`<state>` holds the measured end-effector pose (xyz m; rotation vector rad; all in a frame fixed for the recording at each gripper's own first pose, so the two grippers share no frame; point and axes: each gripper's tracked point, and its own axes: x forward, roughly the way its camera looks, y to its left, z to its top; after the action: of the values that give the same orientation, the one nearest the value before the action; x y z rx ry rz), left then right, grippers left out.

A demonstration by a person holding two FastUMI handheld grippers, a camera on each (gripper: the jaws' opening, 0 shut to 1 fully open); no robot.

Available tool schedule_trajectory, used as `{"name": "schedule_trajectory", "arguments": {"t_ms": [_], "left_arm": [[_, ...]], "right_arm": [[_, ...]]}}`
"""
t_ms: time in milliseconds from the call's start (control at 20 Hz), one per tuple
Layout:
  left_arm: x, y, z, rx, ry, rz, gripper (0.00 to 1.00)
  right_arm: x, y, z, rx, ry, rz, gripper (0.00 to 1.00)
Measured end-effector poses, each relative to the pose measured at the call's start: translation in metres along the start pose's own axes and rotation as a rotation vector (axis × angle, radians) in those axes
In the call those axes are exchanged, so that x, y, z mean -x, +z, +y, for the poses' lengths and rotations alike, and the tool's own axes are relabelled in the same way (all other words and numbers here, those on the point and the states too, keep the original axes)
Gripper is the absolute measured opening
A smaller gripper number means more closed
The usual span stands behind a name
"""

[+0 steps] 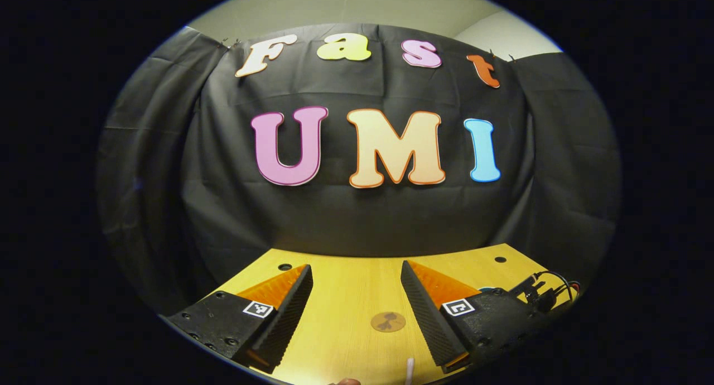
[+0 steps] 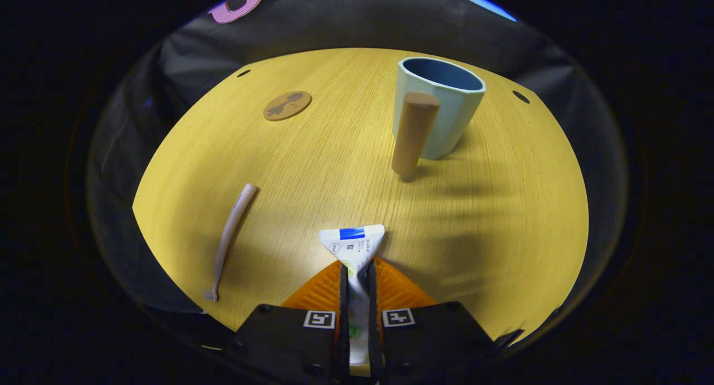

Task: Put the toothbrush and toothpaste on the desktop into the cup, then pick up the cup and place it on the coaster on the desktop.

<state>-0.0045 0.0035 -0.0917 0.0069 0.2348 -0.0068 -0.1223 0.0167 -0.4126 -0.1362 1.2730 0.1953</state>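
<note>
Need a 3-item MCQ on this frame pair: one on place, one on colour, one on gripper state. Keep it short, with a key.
1. Where does the toothbrush lie?
A. In the cup
B. Flat on the desktop, apart from the cup
C. On the coaster

2. What colour is the cup?
A. Red
B. Light blue
C. Black

3. What state is the right gripper in?
A. Open over the coaster
B. Shut on nothing
C. Shut on the toothpaste

Key:
1 B: in the right gripper view the toothbrush rests on the desktop, well clear of the cup and of the coaster.
2 B: the cup's wall is light blue, with a wooden handle.
3 C: both fingers press on the toothpaste tube, whose flat end sticks out ahead of them. The left gripper stands open.
</note>
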Motion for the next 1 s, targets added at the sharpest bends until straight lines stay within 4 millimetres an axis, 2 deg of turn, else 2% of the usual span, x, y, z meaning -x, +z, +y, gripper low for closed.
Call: {"name": "schedule_trajectory", "arguments": {"t_ms": [200, 500, 650, 1000], "left_arm": [[-0.003, -0.042, -0.020, 0.014, -0.055, 0.135, 0.94], [0.003, -0.128, -0.055, -0.012, -0.174, 0.422, 0.94], [0.012, -0.168, -0.065, -0.004, -0.195, 0.561, 0.94], [0.027, -0.234, -0.070, 0.006, -0.192, 0.791, 0.95]], "right_arm": [[0.007, -0.007, -0.005, -0.019, 0.028, -0.003, 0.17], [0.010, -0.011, -0.005, -0.042, 0.052, -0.009, 0.16], [0.010, -0.012, -0.005, -0.037, 0.058, -0.016, 0.17], [0.011, -0.013, -0.005, -0.037, 0.082, -0.020, 0.16]]}}
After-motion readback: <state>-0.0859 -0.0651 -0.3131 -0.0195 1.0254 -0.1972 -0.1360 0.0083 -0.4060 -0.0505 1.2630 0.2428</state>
